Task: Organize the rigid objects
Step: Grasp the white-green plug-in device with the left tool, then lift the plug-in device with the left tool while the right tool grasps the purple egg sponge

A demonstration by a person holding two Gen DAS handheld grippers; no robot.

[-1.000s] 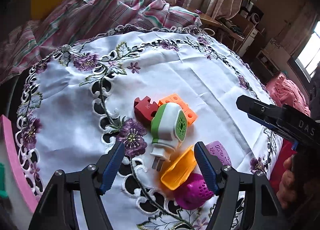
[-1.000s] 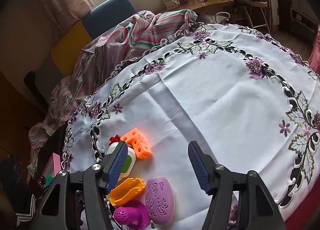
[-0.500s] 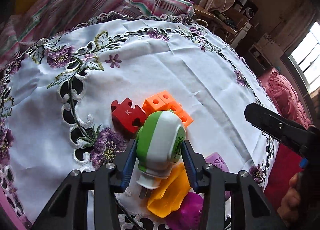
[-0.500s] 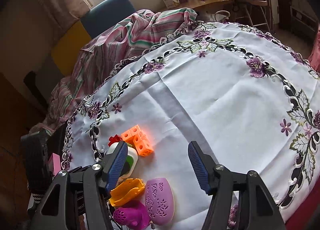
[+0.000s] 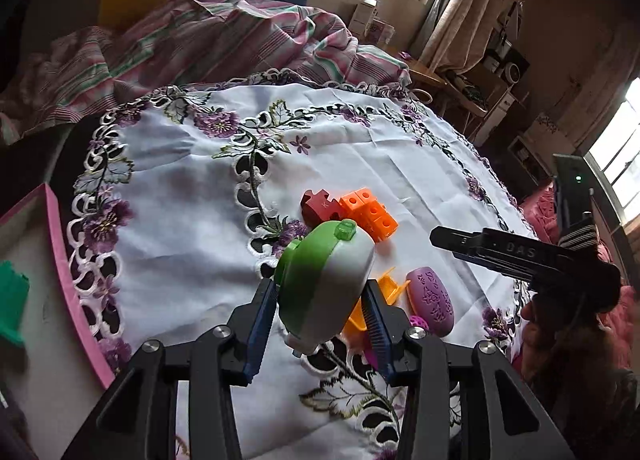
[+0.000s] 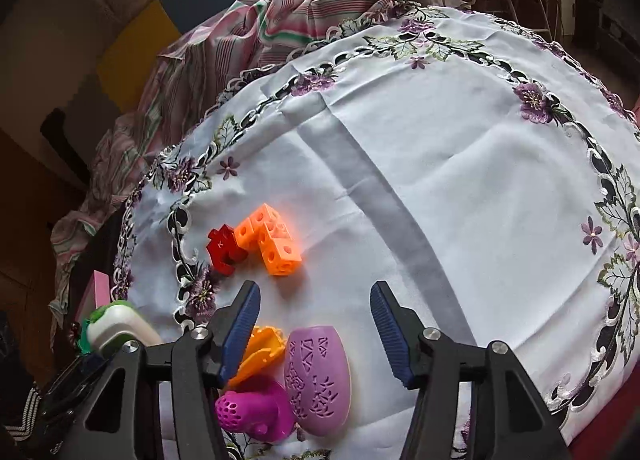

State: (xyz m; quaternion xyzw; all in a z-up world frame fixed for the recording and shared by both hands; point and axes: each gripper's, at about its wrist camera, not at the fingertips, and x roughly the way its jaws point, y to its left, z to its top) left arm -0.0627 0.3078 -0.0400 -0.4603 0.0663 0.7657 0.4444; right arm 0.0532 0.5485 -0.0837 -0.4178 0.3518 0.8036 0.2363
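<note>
The left hand-held gripper (image 5: pixel 320 312) holds the green and white plug-in gadget (image 5: pixel 326 280) tight between its blue pads, up off the white flowered cloth (image 5: pixel 192 244) that covers the surface. Only the left wrist view shows this grip well. It also shows a pink tray (image 5: pixel 68 280) at the near left edge with a green thing (image 5: pixel 12 300) in it, and the black side of the right hand-held gripper (image 5: pixel 504 252) at the right, with the letters "DAS" on it. Part of a hand (image 5: pixel 560 332) shows under that.

The right wrist view shows the gadget (image 6: pixel 120 324) only as a small lump at the far left edge, and just a corner of the tray (image 6: pixel 100 288). But it shows the near pile best. The right hand-held gripper (image 6: pixel 316 324) has its jaws partly apart and closing, with nothing pressed between them. The purple egg-shaped shell (image 6: pixel 318 376) lies just below and between the pads. The yellow-orange piece (image 6: pixel 260 352) is beside the left pad, and the bright pink piece with holes (image 6: pixel 252 408) lies near it, touching the shell.

Farther off on the cloth sit the red puzzle block (image 6: pixel 224 248) and the orange cubes (image 6: pixel 268 240), touching each other. The red block has a small "K" on it. A striped blanket (image 6: pixel 288 16) is bunched at the far edge.
</note>
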